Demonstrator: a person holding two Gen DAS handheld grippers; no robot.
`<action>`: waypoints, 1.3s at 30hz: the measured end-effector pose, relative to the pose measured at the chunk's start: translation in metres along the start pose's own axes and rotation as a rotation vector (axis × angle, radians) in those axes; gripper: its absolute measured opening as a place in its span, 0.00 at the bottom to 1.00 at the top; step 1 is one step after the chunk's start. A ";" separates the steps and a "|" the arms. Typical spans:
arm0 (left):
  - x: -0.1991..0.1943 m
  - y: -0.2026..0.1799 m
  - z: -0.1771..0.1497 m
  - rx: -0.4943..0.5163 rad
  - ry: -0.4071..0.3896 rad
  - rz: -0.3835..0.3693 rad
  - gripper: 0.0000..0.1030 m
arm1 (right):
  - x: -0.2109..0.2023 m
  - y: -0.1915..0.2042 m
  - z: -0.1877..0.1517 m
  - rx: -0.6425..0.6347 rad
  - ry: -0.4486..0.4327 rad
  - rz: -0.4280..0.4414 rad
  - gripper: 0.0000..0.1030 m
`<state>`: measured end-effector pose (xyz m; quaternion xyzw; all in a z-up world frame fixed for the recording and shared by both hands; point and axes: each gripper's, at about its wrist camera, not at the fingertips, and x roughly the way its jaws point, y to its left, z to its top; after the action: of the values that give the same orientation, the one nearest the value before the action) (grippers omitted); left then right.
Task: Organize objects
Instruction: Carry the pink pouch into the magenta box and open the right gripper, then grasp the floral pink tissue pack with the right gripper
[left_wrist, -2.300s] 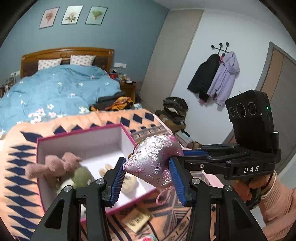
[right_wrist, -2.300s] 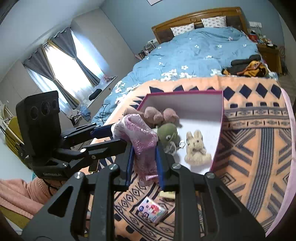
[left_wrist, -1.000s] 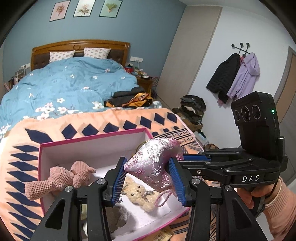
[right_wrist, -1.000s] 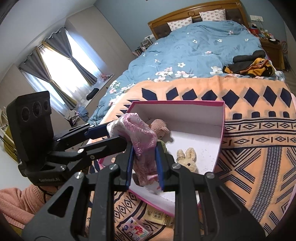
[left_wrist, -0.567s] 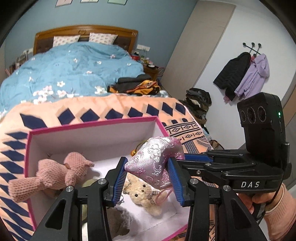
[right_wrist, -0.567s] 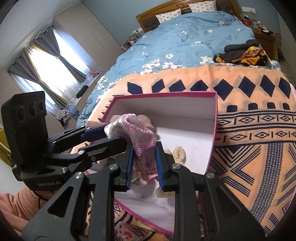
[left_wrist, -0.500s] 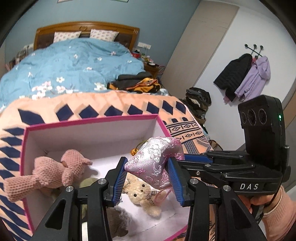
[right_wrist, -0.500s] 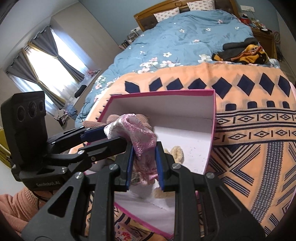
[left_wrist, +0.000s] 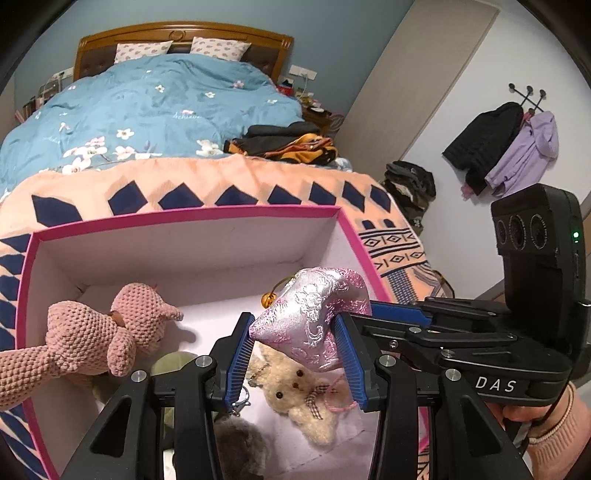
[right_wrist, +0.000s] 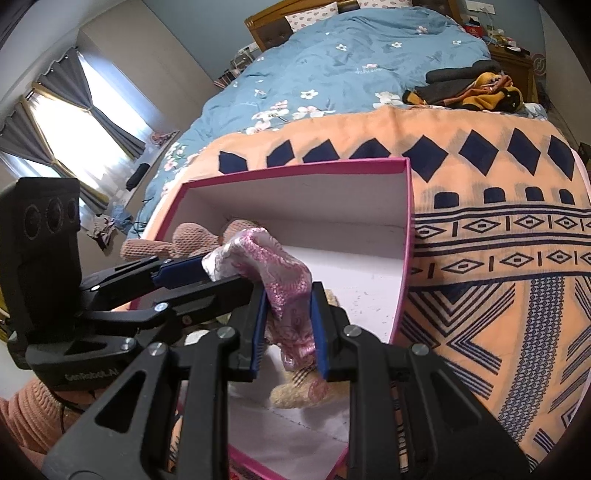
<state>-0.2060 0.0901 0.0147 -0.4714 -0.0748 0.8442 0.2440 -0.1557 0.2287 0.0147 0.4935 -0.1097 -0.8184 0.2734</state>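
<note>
A: Status of tongs?

B: Both closed partway, down to the width of the fabric. Left gripper (left_wrist: 293, 354) clamped on the lower half of the pouch (left_wrist: 314, 317). Right gripper (right_wrist: 289, 325) clamped on the same pouch from the other side.

A: Location of pouch?

B: Held in the air over the near part of the box (left_wrist: 184, 218), clear of its floor. Directly below lay the bear (left_wrist: 295, 387). To the left, against the left wall, lay the pink toy (left_wrist: 92, 332).

A: Step in hand?

B: Judged as placement of the pouch into the box, at a late stage: positioned over the opening, not yet released.

A: Requirements for the next move?

B: Probably called for a short descent toward the bare floor at the right rear, then release. Advised opening one gripper first, to avoid a tug on soft fabric. Noted the bell (left_wrist: 266, 300) at the top of the pouch as a possible snag on a pad (left_wrist: 240, 354).

A: Beyond the box?

B: Blanket (left_wrist: 258, 177) under it. Farther off, bed (left_wrist: 147, 103) with blue quilt. Not involved in this step.
</note>
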 end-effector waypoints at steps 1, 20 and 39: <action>0.002 0.001 -0.001 -0.002 0.005 0.006 0.43 | 0.002 -0.001 0.000 0.003 0.002 -0.007 0.26; -0.024 0.002 -0.031 0.010 -0.057 0.090 0.71 | -0.010 -0.001 -0.006 0.011 -0.037 -0.043 0.27; -0.098 -0.021 -0.139 0.108 -0.109 0.109 0.94 | -0.068 0.045 -0.140 -0.030 0.012 0.192 0.38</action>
<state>-0.0404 0.0468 0.0217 -0.4144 -0.0164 0.8834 0.2181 0.0058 0.2417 0.0169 0.4816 -0.1427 -0.7868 0.3588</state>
